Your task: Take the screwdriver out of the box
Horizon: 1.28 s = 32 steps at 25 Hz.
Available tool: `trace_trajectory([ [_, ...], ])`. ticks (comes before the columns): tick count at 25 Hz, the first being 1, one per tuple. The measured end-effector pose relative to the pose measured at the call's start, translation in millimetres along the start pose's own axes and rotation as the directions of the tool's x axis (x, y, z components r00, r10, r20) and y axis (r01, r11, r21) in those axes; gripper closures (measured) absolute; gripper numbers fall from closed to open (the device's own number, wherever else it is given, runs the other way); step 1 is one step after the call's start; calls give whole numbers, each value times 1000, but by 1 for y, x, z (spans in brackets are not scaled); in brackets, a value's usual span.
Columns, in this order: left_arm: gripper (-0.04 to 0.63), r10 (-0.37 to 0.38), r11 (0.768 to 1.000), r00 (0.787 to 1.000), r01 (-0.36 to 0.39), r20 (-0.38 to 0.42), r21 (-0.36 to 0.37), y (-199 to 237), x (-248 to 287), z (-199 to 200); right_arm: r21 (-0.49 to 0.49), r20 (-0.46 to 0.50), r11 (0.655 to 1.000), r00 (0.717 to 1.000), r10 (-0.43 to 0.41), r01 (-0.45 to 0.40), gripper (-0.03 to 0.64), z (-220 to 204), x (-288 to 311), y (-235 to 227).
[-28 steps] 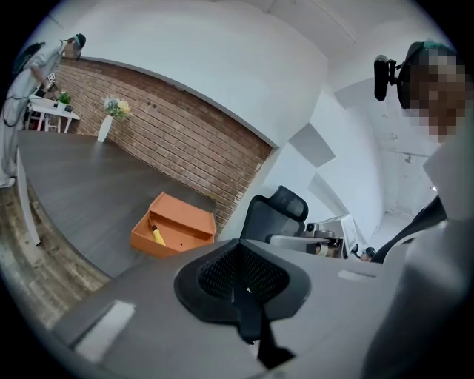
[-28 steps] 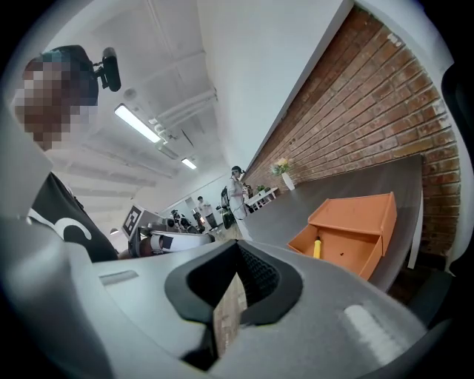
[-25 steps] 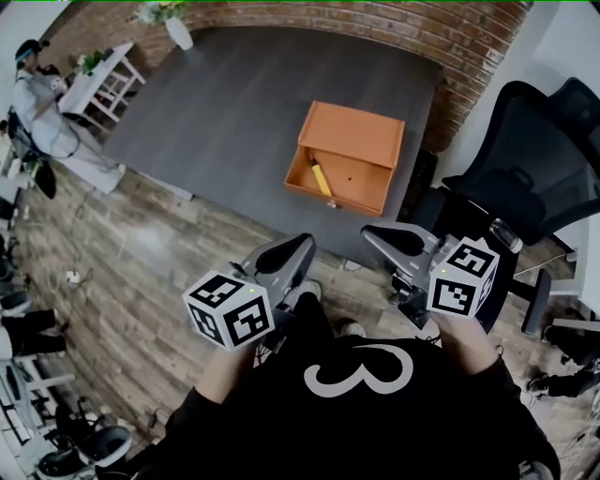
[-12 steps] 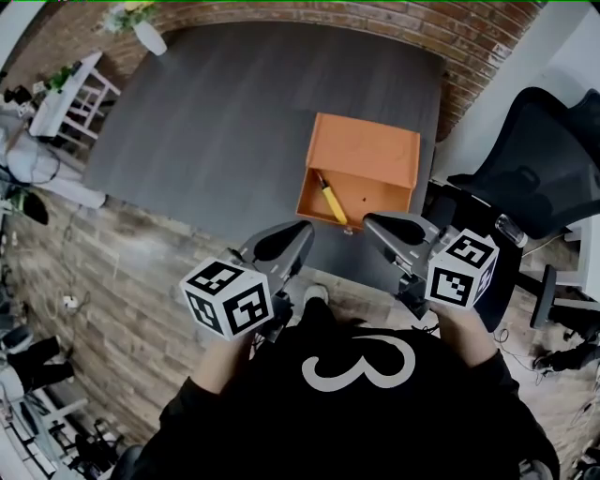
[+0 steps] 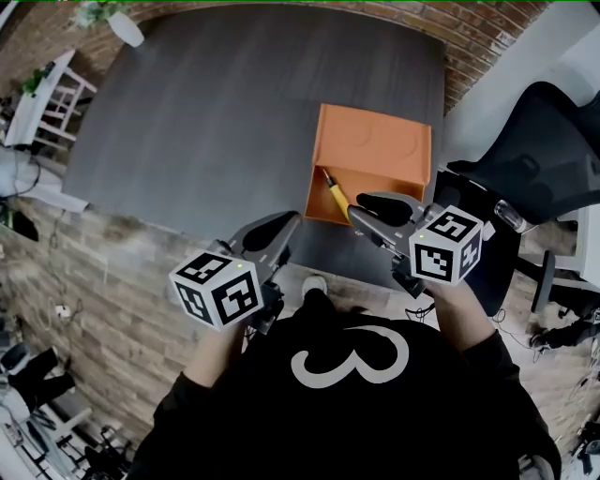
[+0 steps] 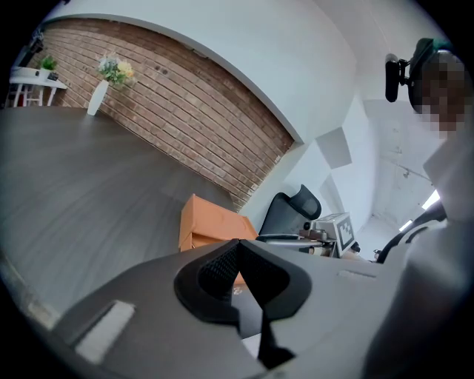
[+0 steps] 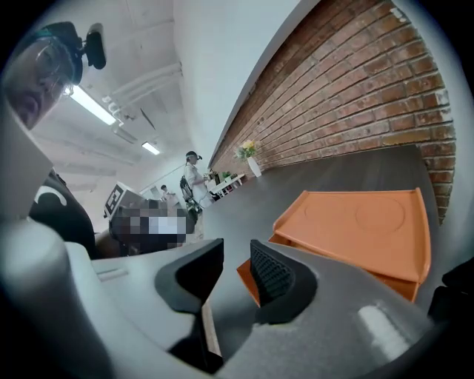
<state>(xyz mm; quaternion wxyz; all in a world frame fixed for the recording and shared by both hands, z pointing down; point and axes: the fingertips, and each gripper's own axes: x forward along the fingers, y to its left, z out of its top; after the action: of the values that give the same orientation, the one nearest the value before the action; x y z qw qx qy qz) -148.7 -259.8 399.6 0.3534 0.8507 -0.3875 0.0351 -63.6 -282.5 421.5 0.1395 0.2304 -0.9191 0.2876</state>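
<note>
An orange box [image 5: 375, 141] stands on the dark grey table [image 5: 234, 112] near its front right corner. Its drawer is pulled out toward me, and a yellow-handled screwdriver [image 5: 335, 195] lies in it at the left side. My right gripper [image 5: 364, 206] hovers at the drawer's front edge, just right of the screwdriver. Its jaws are opening and nothing is between them [image 7: 237, 255]. The box [image 7: 355, 226] fills that view just beyond the tips. My left gripper [image 5: 281, 225] hangs left of the box over the table's front edge, shut and empty [image 6: 238, 244].
A black office chair [image 5: 534, 150] stands right of the table, close to the box. A brick wall [image 5: 469, 28] runs behind the table. A white vase with flowers [image 5: 122, 23] sits at the far left corner. A person [image 7: 194, 178] stands far off.
Both grippers have moved forward toward the box, the right one reaching the drawer front. The right jaws have gone from shut to parted. The left stays shut.
</note>
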Motion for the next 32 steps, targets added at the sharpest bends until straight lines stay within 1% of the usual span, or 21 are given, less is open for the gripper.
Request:
trace_trajectory([
  [2, 584, 1, 1000, 1000, -1, 9, -5, 8, -2, 3, -29, -47, 999, 999, -21, 19, 495, -7, 11, -5],
  [4, 584, 3, 1000, 1000, -3, 15, -1, 15, -4, 7, -56, -114, 998, 993, -38, 32, 449, -18, 22, -11],
  [5, 584, 5, 1000, 1000, -5, 14, 3, 19, -5, 8, -67, -149, 997, 988, -51, 41, 438, -23, 27, -15],
  [8, 584, 12, 1000, 1000, -12, 8, 7, 31, -8, 12, -82, -228, 994, 969, -93, 76, 437, -38, 39, -28],
  [11, 584, 11, 1000, 1000, -11, 2, 2, 41, -8, 13, -76, -280, 991, 952, -124, 107, 437, -48, 45, -39],
  [13, 584, 12, 1000, 1000, -12, -9, 0, 46, -6, 11, -97, -319, 987, 935, -153, 129, 437, -54, 50, -48],
  [16, 584, 16, 1000, 1000, -16, -21, -2, 53, -5, 8, -144, -386, 978, 902, -195, 150, 437, -64, 58, -59],
  [20, 584, 11, 1000, 1000, -11, -6, -12, 61, -8, 9, -177, -460, 966, 853, -249, 186, 437, -77, 68, -74],
  [22, 584, 5, 1000, 1000, -5, 5, -13, 64, -8, 11, -188, -487, 960, 830, -273, 206, 437, -83, 71, -80],
  [24, 584, 1, 1000, 1000, -1, 13, -19, 67, -8, 13, -198, -505, 956, 813, -290, 218, 453, -88, 72, -84],
  [29, 584, 11, 999, 1000, -10, 27, -41, 75, -9, 13, -252, -523, 941, 786, -328, 225, 475, -93, 72, -89],
  [31, 584, 19, 999, 1000, -18, 19, -46, 75, -10, 11, -285, -524, 929, 773, -358, 238, 508, -94, 70, -91],
  [32, 584, 21, 999, 1000, -20, 18, -47, 76, -11, 11, -290, -523, 925, 769, -367, 245, 509, -95, 70, -91],
])
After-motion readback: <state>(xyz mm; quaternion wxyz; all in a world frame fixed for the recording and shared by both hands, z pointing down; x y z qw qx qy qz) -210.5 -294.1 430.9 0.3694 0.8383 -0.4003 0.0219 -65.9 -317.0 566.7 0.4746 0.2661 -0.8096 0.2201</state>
